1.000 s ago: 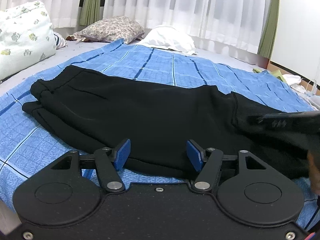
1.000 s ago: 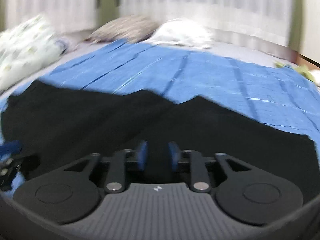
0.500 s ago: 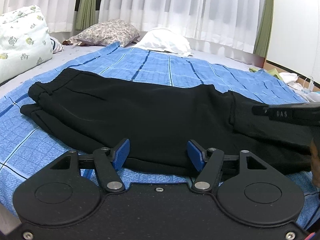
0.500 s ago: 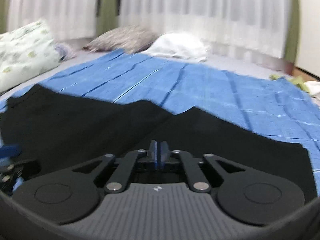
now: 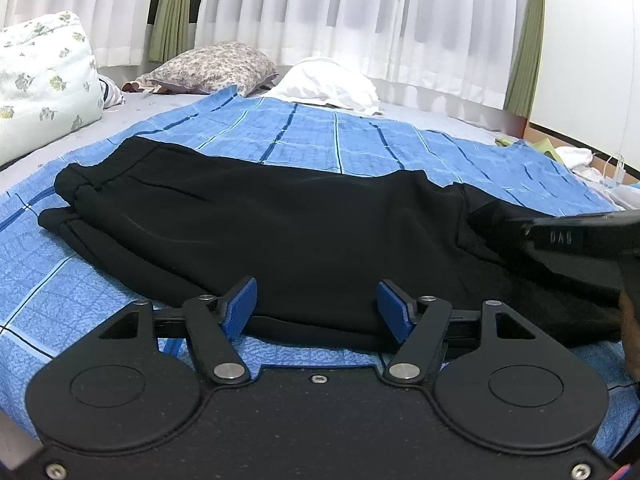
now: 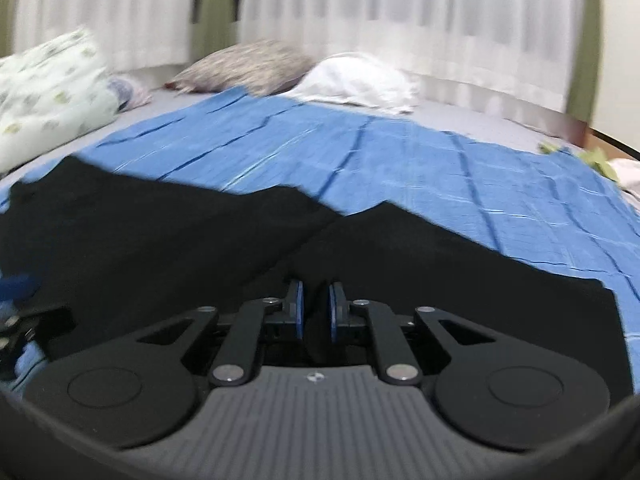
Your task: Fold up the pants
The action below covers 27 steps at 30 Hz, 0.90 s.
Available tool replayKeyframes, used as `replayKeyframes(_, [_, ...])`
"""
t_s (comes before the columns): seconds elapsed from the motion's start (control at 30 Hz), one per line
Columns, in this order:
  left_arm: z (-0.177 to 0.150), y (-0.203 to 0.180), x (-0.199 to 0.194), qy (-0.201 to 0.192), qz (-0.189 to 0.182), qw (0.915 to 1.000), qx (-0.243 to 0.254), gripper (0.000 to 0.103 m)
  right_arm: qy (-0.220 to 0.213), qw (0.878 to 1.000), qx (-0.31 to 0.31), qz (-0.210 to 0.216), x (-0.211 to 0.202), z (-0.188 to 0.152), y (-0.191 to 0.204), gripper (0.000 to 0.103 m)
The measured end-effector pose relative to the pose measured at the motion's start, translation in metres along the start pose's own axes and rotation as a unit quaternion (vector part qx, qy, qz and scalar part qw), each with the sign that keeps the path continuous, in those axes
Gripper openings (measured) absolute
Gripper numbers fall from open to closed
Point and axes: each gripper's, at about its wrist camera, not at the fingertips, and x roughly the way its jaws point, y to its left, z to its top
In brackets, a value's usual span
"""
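Fingers on my left gripper gape over the pants hem, right gripper pinches limp cloth; I'd grab hems.

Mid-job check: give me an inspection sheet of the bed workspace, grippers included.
Surface: blue plaid blanket spread over the bed.
Job's things: black pants lying flat across the blanket, waistband at left.
Clutter: floral pillow, white pillow, patterned bedding; green and white items at right edge.
Grippers: left gripper open over the pants' near hem; right gripper narrowly parted, dark fabric between its pads, grip unclear.
Cables: thin white wires at far right.
Surroundings: white curtains.
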Motion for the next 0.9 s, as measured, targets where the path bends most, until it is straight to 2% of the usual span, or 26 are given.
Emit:
replayKeyframes(0.13, [0.000,0.000,0.000,0.000,0.000,1.0000,0.001,0.066,-0.033,0.998,0.052,-0.024,0.003,0.008,-0.009,0.014])
replayKeyframes(0.2, [0.000,0.000,0.000,0.000,0.000,1.0000,0.000,0.066,-0.017,1.000,0.023,-0.004,0.014,0.010,0.000,0.018])
replayKeyframes(0.27, [0.000,0.000,0.000,0.000,-0.001,1.0000,-0.001,0.066,0.025,0.999,-0.022,0.022,0.024,0.006,0.015,0.031])
replayKeyframes(0.3, [0.000,-0.001,0.000,0.000,-0.001,1.0000,-0.001,0.067,0.035,0.998,-0.040,0.025,0.027,0.003,0.021,0.047])
replayKeyframes(0.37, [0.000,-0.001,0.000,0.000,-0.003,1.0000,-0.002,0.066,0.028,0.997,-0.069,0.010,0.024,0.001,0.030,0.053])
replayKeyframes(0.4, [-0.001,-0.002,0.000,0.000,-0.004,1.0000,-0.002,0.066,0.032,0.997,-0.071,0.025,0.023,0.002,0.030,0.071])
replayKeyframes(0.43, [0.000,-0.002,0.000,0.000,-0.003,1.0000,-0.001,0.067,0.039,0.996,-0.065,0.047,0.024,0.002,0.029,0.079])
replayKeyframes(0.47, [0.000,-0.003,0.000,0.000,-0.002,1.0000,-0.001,0.067,0.046,0.995,-0.061,0.062,0.025,0.001,0.029,0.079])
replayKeyframes(0.5, [0.000,-0.002,0.000,0.000,-0.003,1.0000,-0.001,0.067,0.047,0.995,-0.064,0.057,0.024,0.000,0.031,0.079])
replayKeyframes(0.57, [-0.001,-0.002,-0.001,-0.001,-0.003,1.0000,0.001,0.068,0.045,0.996,-0.067,0.025,0.025,-0.003,0.033,0.079])
replayKeyframes(0.67, [0.000,-0.001,-0.002,-0.002,-0.003,1.0000,0.004,0.068,0.044,0.999,-0.005,0.003,0.029,0.003,0.016,0.073])
replayKeyframes(0.73, [0.000,-0.001,-0.002,-0.002,-0.004,1.0000,0.003,0.068,0.042,0.999,0.014,-0.015,0.028,0.002,0.009,0.067])
replayKeyframes(0.9, [0.000,-0.001,-0.002,-0.002,-0.003,1.0000,0.005,0.069,0.051,0.998,-0.021,-0.019,0.034,0.000,0.014,0.067])
